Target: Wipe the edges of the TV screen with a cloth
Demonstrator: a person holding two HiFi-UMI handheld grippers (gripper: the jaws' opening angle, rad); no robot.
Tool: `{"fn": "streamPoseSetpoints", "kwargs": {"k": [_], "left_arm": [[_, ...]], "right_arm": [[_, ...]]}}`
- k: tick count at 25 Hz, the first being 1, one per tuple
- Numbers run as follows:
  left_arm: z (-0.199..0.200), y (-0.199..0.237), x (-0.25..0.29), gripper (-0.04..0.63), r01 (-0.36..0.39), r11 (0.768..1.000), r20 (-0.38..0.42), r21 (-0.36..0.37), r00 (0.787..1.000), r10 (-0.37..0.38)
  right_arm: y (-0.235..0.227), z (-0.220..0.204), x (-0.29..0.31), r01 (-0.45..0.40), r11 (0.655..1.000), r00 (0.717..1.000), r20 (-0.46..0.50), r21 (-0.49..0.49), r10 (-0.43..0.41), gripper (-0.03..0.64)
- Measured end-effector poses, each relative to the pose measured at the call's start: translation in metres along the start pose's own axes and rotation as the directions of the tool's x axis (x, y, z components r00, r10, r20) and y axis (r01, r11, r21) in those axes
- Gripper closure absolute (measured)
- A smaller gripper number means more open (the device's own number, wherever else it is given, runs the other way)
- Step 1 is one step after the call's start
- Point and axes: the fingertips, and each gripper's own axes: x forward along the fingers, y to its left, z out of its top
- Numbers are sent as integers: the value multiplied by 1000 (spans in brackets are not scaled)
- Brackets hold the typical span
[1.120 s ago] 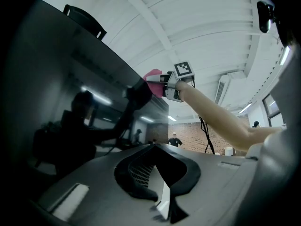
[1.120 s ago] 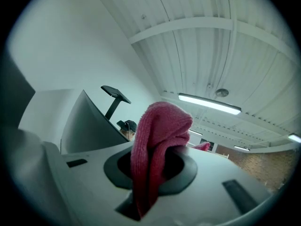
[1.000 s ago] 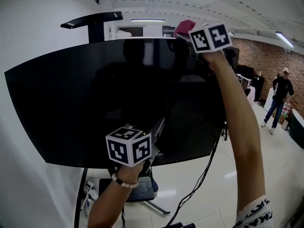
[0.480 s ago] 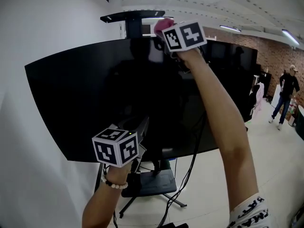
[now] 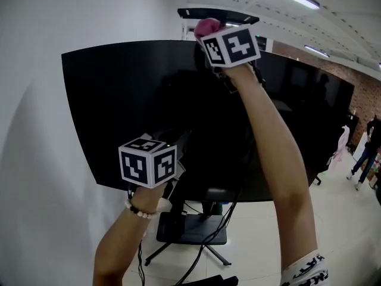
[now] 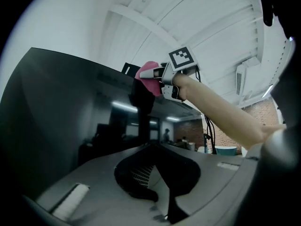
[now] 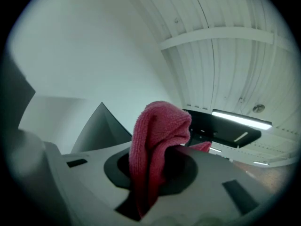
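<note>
A large black TV screen (image 5: pixel 119 100) stands on a floor stand beside a white wall. My right gripper (image 5: pixel 209 33) is raised to the screen's top edge, shut on a pink cloth (image 5: pixel 207 25) that sticks up past the edge. In the right gripper view the cloth (image 7: pixel 157 135) bulges out between the shut jaws of the right gripper (image 7: pixel 157 173). The left gripper view shows that cloth (image 6: pixel 149 77) and the right gripper (image 6: pixel 159 74) at the top of the screen (image 6: pixel 56 112). My left gripper (image 5: pixel 180 143) is held in front of the screen's lower part, shut and holding nothing (image 6: pixel 153 147).
The stand base (image 5: pixel 190 228) and hanging cables (image 5: pixel 235 207) lie below the screen. A white wall (image 5: pixel 36 130) fills the left. A black shelf (image 5: pixel 217 14) sits above the screen. A person (image 5: pixel 372 142) stands far off at the right on the pale floor.
The right gripper with the cloth has slid left along the screen's top edge. The head view has turned, so more of the screen's right half shows. The left gripper stays low.
</note>
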Motion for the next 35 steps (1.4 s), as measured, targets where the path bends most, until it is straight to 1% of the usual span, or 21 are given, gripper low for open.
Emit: {"fn": "streamPoseSetpoints", "kwargs": {"k": [5, 8, 13, 17, 21, 25, 29, 35], "left_arm": [[14, 43, -25, 595, -57, 998, 32, 5, 998, 57], [13, 69, -48, 595, -83, 996, 35, 13, 996, 82], [16, 143, -100, 595, -148, 989, 14, 5, 989, 148], [22, 197, -140, 595, -222, 975, 6, 4, 975, 222], [15, 245, -181, 595, -296, 955, -24, -2, 955, 296], [17, 288, -215, 595, -356, 934, -32, -13, 934, 355], [20, 313, -234, 595, -375, 927, -26, -12, 927, 375], [17, 332, -249, 595, -352, 936, -23, -25, 936, 352]], "right_arm": [[60, 30, 33, -112, 992, 992, 65, 58, 108, 548], [91, 41, 53, -137, 988, 989, 72, 67, 132, 548], [147, 73, 102, -172, 981, 983, 73, 94, 166, 548], [193, 94, 140, -193, 975, 980, 65, 105, 187, 548], [237, 107, 170, -199, 974, 980, 57, 110, 193, 548], [270, 128, 200, -193, 976, 981, 49, 100, 189, 548], [296, 145, 228, -203, 974, 979, 36, 99, 200, 548], [336, 163, 259, -214, 974, 977, 17, 79, 213, 548]]}}
